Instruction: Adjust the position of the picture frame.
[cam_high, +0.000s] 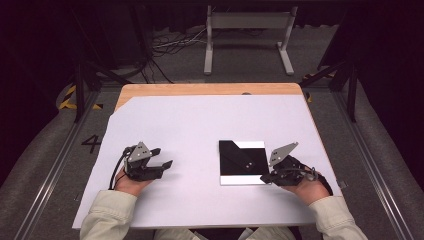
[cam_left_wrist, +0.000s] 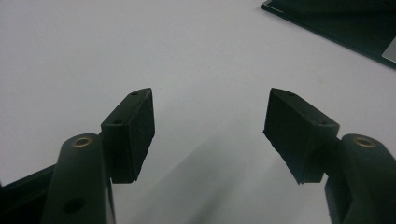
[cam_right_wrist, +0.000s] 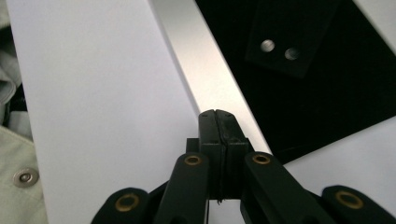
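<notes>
A square black board (cam_high: 242, 162) lies flat on the white sheet (cam_high: 200, 120), right of the middle. It has a pale silver strip (cam_right_wrist: 210, 70) along its near edge and a black flap with two metal studs (cam_right_wrist: 280, 51) on top. My right gripper (cam_high: 263, 177) is shut, and its tips (cam_right_wrist: 218, 116) rest over the near end of the silver strip; I see nothing between the pads. My left gripper (cam_high: 162, 157) stands open above bare sheet to the left, jaws wide apart (cam_left_wrist: 210, 121). A corner of the board (cam_left_wrist: 336, 28) lies far ahead of it.
The white sheet covers most of a wooden table, whose far edge (cam_high: 210, 89) is bare. A metal stand (cam_high: 247, 30) and cables (cam_high: 165, 45) lie on the floor behind. Pale sleeves (cam_high: 107, 215) come in from the bottom; a sleeve with a snap button (cam_right_wrist: 23, 177) is close to my right gripper.
</notes>
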